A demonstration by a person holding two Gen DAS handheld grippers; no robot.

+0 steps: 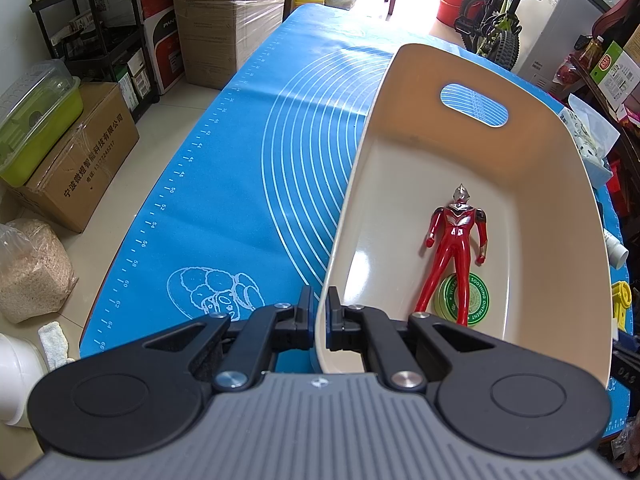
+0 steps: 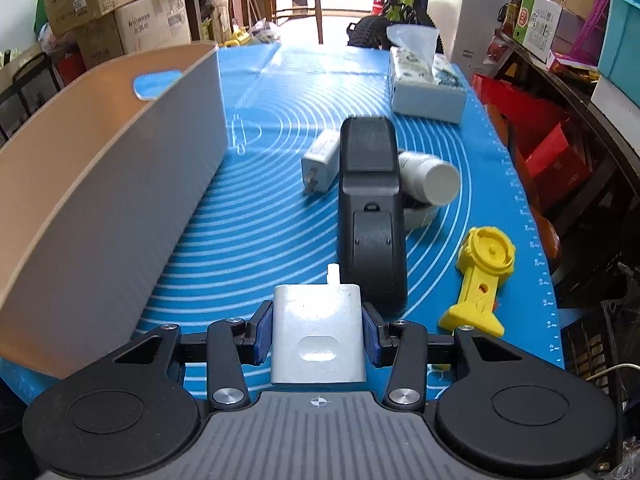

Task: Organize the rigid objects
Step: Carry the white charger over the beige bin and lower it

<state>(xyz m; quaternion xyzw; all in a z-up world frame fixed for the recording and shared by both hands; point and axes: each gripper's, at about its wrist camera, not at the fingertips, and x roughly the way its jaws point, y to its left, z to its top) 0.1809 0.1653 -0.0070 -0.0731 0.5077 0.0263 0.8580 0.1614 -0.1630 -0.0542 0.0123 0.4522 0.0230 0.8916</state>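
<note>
Left wrist view: the left gripper (image 1: pixel 319 312) was found clamped on the near wall of the beige bin (image 1: pixel 460 80), where a red figure (image 1: pixel 456 252) lay over a green tin (image 1: pixel 466 300).

Right wrist view: the right gripper (image 2: pixel 318 330) was seen pinching a white charger (image 2: pixel 318 332) above the blue mat (image 2: pixel 256 216), beside the bin (image 2: pixel 120 200).

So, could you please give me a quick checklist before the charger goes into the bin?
1. Right gripper shut on charger: ok.
2. Left gripper clamps bin wall: ok.
3. Free floor space in bin beside figure and tin: ok.
4. Charger clear of remote: cannot tell.
5. Charger raised above bin rim: not ok.
</note>
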